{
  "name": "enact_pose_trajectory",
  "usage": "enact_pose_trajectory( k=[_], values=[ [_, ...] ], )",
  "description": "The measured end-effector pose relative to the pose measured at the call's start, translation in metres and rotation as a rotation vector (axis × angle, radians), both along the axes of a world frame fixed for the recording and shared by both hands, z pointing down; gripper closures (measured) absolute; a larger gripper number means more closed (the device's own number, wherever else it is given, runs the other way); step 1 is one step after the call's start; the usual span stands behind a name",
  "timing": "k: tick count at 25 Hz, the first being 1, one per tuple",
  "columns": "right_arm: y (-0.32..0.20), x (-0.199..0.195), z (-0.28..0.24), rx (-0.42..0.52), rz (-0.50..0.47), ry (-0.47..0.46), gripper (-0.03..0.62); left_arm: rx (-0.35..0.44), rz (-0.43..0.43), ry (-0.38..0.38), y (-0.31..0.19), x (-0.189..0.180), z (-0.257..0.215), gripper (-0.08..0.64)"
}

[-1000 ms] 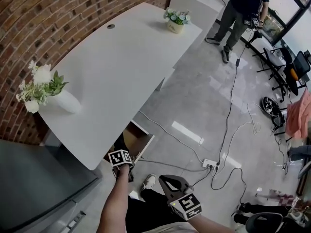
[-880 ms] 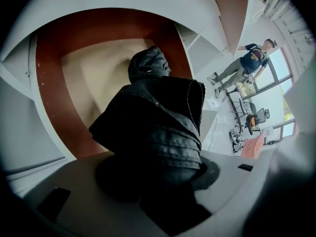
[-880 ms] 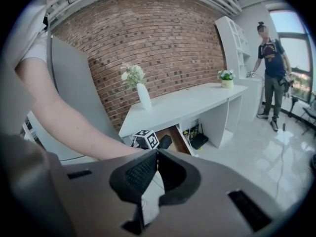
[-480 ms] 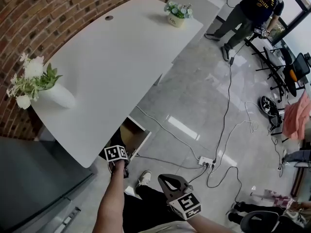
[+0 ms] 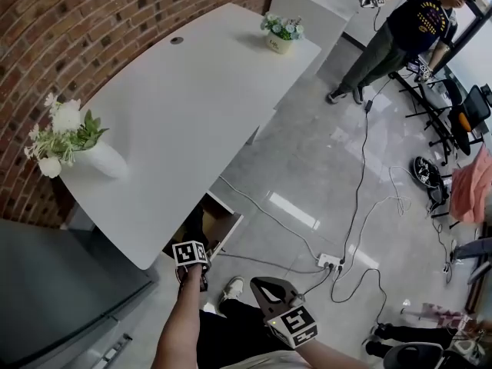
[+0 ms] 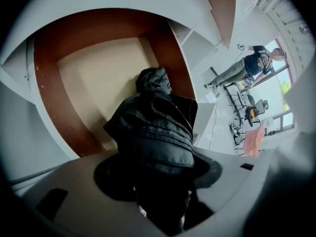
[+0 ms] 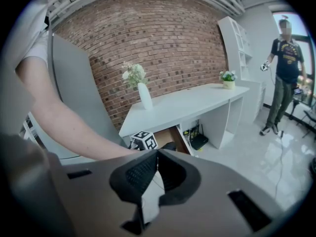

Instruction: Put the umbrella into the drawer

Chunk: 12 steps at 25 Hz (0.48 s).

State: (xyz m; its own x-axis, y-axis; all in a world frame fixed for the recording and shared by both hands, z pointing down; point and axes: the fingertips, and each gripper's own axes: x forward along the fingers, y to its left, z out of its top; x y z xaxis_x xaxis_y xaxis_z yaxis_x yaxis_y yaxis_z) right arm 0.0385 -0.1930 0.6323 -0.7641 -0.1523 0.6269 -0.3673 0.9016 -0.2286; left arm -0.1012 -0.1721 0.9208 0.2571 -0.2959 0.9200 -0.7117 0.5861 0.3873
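Black fabric fills the left gripper view: the folded umbrella (image 6: pixel 153 127) lies between the jaws of the left claw (image 6: pixel 158 186), which are opening; its far end points down into the open drawer (image 6: pixel 96 78), over the beige bottom and within the brown walls; whether it rests on the bottom I cannot tell. The drawer stands pulled out from under the white surface (image 5: pixel 192 98), beside the brick wall (image 5: pixel 92 21); a white vase of flowers (image 5: pixel 92 158) stands near one end of the surface, a small flower pot (image 5: pixel 278 38) at the other. The right claw (image 7: pixel 157 157) hangs apart from the drawer, its jaws together with nothing between them; cables and a power strip (image 5: pixel 332 261) lie on the grey floor (image 5: pixel 307 160); a person (image 5: pixel 400 33) stands farther off.
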Motion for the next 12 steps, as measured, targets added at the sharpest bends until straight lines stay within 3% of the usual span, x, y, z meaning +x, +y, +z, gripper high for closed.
enact_pose_trajectory(
  k=[12],
  values=[
    [0.022,0.007,-0.005,0.006,0.018,0.008,0.575,0.042,0.023,-0.063,-0.006,0.0,-0.005,0.299]
  ],
)
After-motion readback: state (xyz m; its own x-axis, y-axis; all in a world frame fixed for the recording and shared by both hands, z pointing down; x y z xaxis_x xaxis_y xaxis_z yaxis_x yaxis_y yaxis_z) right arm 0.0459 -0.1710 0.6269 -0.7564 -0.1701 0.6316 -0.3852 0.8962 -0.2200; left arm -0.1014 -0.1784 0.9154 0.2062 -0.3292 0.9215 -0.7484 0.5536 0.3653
